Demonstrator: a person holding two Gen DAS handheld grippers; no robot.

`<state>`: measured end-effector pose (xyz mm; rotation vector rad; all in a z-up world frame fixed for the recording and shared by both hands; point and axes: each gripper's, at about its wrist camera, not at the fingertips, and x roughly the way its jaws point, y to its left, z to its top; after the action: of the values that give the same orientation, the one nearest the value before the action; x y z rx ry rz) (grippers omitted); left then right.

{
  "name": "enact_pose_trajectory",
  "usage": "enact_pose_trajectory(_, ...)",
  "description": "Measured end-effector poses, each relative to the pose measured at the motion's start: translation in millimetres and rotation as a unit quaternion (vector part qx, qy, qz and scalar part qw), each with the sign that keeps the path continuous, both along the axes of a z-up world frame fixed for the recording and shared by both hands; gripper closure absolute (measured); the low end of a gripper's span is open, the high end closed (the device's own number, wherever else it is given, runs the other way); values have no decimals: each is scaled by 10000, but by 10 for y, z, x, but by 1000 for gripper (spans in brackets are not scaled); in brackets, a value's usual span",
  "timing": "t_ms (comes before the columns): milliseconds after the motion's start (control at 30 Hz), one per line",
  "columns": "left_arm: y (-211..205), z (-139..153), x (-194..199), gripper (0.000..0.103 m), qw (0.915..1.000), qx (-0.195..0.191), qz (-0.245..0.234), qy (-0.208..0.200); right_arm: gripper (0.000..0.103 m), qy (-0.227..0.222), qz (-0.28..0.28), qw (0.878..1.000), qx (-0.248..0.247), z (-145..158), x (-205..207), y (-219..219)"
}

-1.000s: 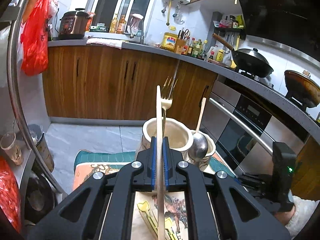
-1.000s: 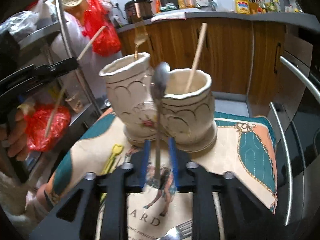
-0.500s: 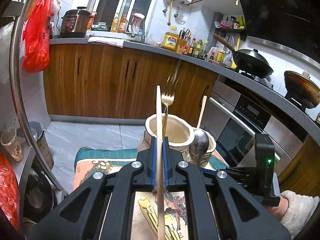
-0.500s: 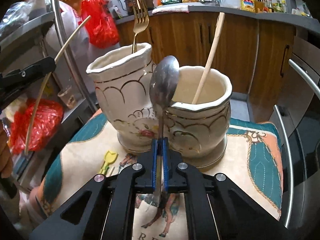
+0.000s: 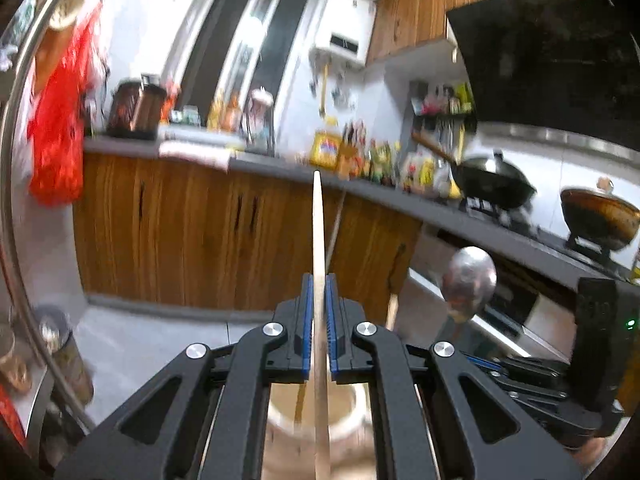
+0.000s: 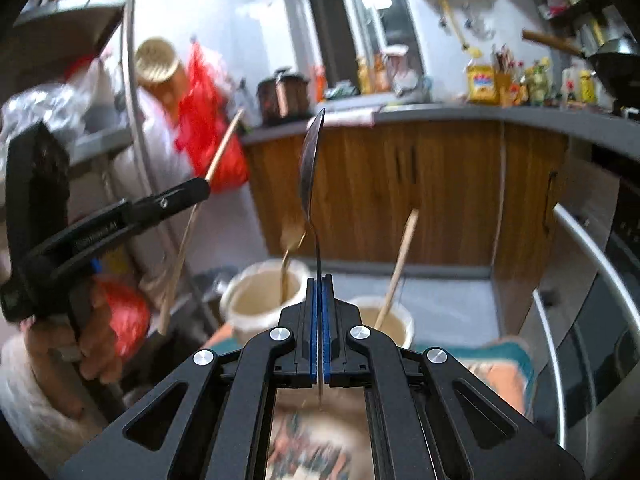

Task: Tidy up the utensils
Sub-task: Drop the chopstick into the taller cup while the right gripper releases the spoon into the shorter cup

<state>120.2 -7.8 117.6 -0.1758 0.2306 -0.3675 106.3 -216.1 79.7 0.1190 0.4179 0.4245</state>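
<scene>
1. Clamping a wooden stick (image 5: pixel 318 240), the left tool (image 5: pixel 318 312) has its blue pads shut on the shaft; the stick runs upright between them, one end rising well above the pads, the other passing down behind them.
2. Below the left tool sits a cream jar (image 5: pixel 312 408), its mouth directly under the stick's lower part.
3. Gripped in the right tool (image 6: pixel 319 312), a metal spoon (image 6: pixel 312 168) stands edge-on with its bowl up and its thin handle pinched between the closed pads.
4. From the left view, the spoon's bowl (image 5: pixel 470 280) shows to the right of the stick, apart from it.
5. Ahead of the right tool two jars stand side by side on a patterned cloth (image 6: pixel 504 372): the left jar (image 6: pixel 260 300) holds a blurred fork (image 6: pixel 290 240), the right jar (image 6: pixel 396 320) a leaning wooden stick (image 6: pixel 398 268).
6. Both sit on a small surface before the wooden cabinets (image 6: pixel 440 184).
</scene>
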Motion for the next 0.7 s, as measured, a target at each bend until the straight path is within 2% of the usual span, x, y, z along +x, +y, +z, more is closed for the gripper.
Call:
enact_pose_trajectory(133, -72, 48, 161, 97, 9989, -92, 330, -335, 100, -98, -271, 9994, 198, 69, 207, -91)
enact_pose_trajectory(267, -93, -66, 318, 97, 9980, -258, 481, -315, 100, 40, -422, 9989, 217, -79, 385, -107)
enact_pose_trajectory(367, -122, -195, 367, 97, 9982, -195, 494, -264, 100, 199, -417, 9988, 148, -237, 469, -99)
enact_pose_trajectory(567, -64, -413, 344, 97, 9993, 70, 368, 93, 100, 391, -257, 9989, -82, -457, 423, -68)
enact_pose_trajectory(633, -24, -464, 307, 97, 9992, 104, 205, 332, 100, 495, -192, 9985, -120, -506, 401, -73)
enact_pose_trajectory(700, -25, -500, 279, 97, 9981, 293, 86, 535, 100, 588, -145, 9980, -168, -548, 382, -62)
